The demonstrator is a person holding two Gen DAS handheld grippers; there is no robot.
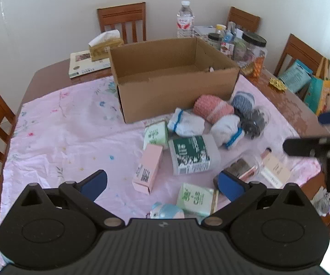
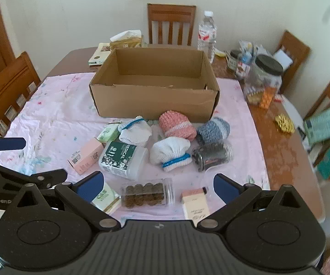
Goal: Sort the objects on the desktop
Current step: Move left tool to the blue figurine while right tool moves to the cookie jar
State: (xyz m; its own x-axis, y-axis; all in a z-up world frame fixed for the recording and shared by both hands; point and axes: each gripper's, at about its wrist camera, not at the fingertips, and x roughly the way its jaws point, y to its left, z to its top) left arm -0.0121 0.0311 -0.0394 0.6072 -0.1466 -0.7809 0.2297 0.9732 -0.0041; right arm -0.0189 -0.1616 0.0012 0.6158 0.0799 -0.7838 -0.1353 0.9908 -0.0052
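An open cardboard box [image 1: 174, 96] [image 2: 155, 107] stands on the pink cloth. In front of it lie rolled socks: pink [image 2: 177, 126], blue [image 2: 214, 129] and two white ones [image 2: 135, 130] [image 2: 171, 152]. Nearby are a dark jar [image 2: 212, 155], a green-labelled tub [image 1: 190, 155] [image 2: 123, 158], a pink carton [image 1: 147, 171] [image 2: 85, 158], green tissue packs [image 1: 196, 198] [image 2: 108, 133], a cookie tray [image 2: 147, 193] and a cream carton [image 2: 194, 204]. My left gripper [image 1: 162, 184] [image 2: 45, 158] hovers open above the pink carton. My right gripper [image 2: 158, 186] [image 1: 302, 133] is open over the cookie tray. Both hold nothing.
Wooden chairs [image 2: 170, 23] ring the table. Behind the box are a water bottle [image 1: 185, 20], a tissue box [image 1: 105, 45] and a book [image 1: 87, 65]. Jars [image 2: 264, 80] crowd the far right corner, with a gold trinket [image 2: 284, 123] and bags [image 2: 328, 137] beyond. A blue toy [image 1: 167, 213] lies at the near edge.
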